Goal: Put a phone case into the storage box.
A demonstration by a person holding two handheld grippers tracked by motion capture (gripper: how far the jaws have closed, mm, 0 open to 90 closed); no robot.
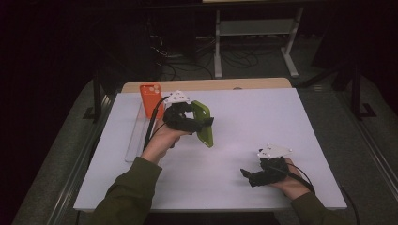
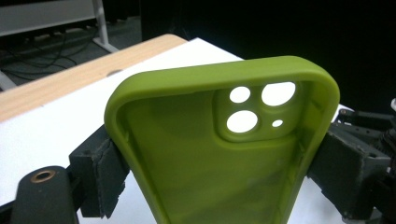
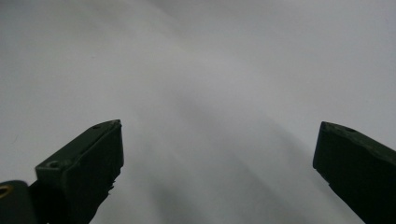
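A green phone case [image 1: 203, 123] is held above the white table [image 1: 244, 122], tilted on edge, with my left gripper [image 1: 197, 123] shut on its two long sides. In the left gripper view the green phone case [image 2: 219, 154] shows its hollow inside and camera cut-outs, pinched between both pads [image 2: 100, 175]. An orange phone case [image 1: 151, 99] stands at the table's far left, behind the left hand. My right gripper [image 1: 251, 177] rests low near the front right of the table; in the right gripper view the right gripper [image 3: 217, 149] is open over bare white surface.
A clear plastic strip or tray [image 1: 134, 136] lies along the table's left side. A wooden edge [image 1: 206, 85] runs behind the white sheet. Beyond the table stand a metal frame [image 1: 256, 33] and floor cables [image 1: 187, 63].
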